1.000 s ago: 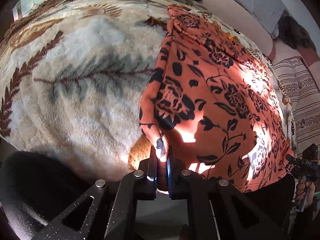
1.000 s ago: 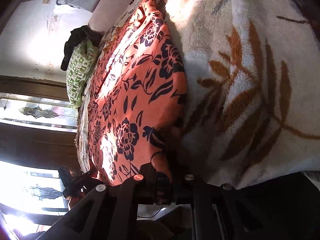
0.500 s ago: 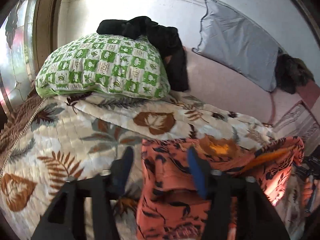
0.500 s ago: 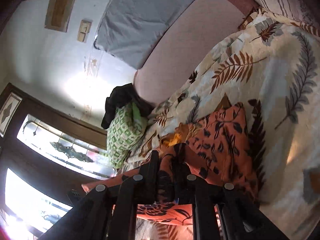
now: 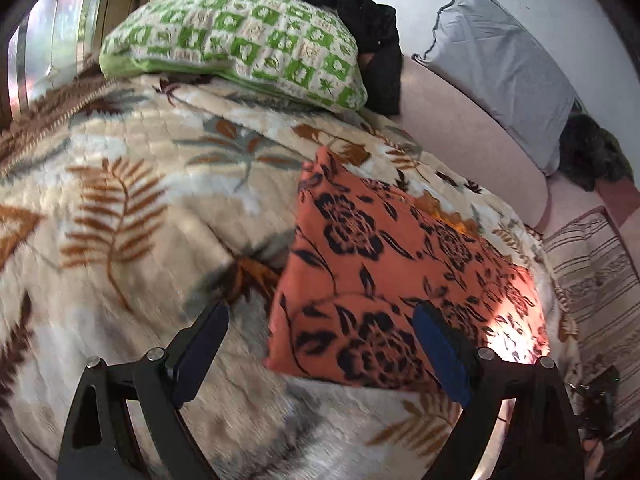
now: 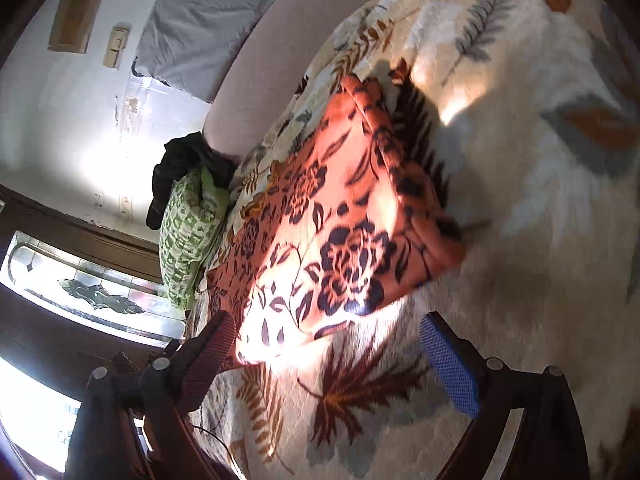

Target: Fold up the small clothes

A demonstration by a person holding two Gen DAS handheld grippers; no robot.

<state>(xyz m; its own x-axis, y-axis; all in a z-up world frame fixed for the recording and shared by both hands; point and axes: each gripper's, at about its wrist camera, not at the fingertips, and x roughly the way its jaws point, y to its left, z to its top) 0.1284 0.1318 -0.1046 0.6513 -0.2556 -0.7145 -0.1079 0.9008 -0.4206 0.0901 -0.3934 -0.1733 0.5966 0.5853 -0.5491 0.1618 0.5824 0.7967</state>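
Orange cloth [image 5: 400, 280] with black flowers lay folded flat on the fluffy leaf blanket [image 5: 140, 208], near the green pillow [image 5: 240, 48]. The left gripper [image 5: 320, 344] and the right gripper [image 6: 328, 348] had just opened their jaws wide. Nothing was held between them, and the cloth lay just past their tips.

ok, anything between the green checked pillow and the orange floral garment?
Only bare leaf-print blanket lies between the green checked pillow and the orange floral garment. The left wrist view shows it best.
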